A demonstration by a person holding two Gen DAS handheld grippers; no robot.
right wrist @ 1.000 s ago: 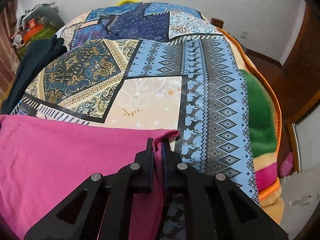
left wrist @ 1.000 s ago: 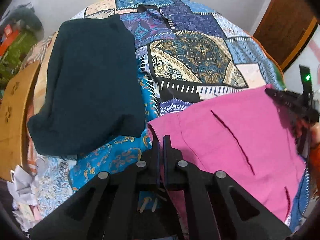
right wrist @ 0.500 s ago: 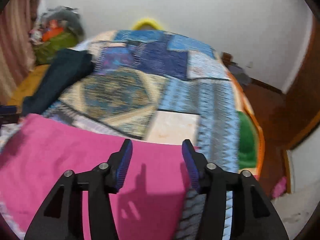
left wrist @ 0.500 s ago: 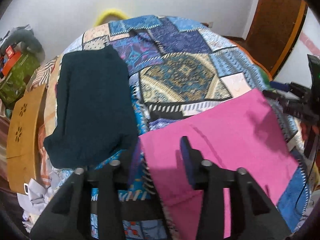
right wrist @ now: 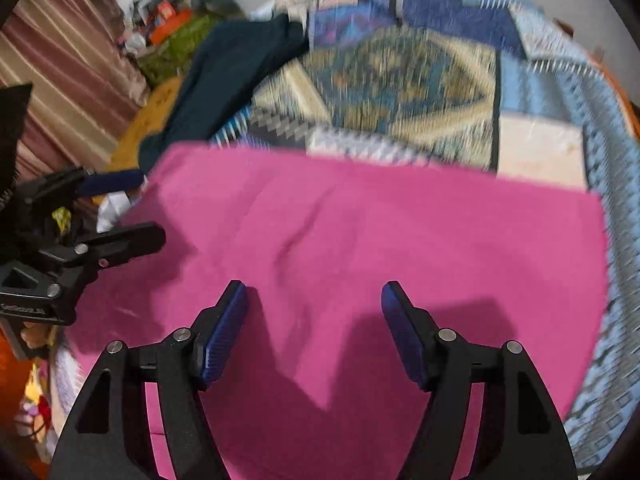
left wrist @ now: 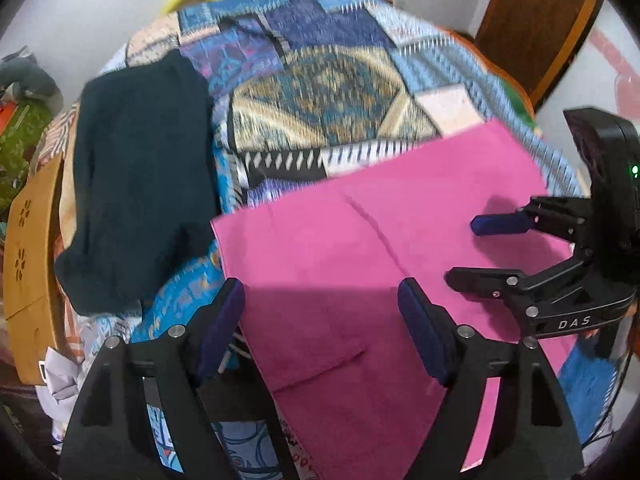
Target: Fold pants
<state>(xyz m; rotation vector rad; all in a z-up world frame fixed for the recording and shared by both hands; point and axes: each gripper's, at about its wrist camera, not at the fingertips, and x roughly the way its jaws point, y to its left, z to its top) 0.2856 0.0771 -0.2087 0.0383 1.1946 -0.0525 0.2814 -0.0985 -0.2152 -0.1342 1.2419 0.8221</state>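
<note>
Since a second ago the pants [left wrist: 360, 248] have been let go by both claws, which were clamped on its far edge and have been drawn back over it. The left claw [left wrist: 320, 304] is seen opening, its jaws wide apart above the pink cloth with nothing gripped. The right claw [right wrist: 314, 304] is likewise opening, empty, above the cloth. The pants are laid flat on the patchwork bed [left wrist: 332, 92], beside a dark garment [left wrist: 140, 168] at the left.
</note>
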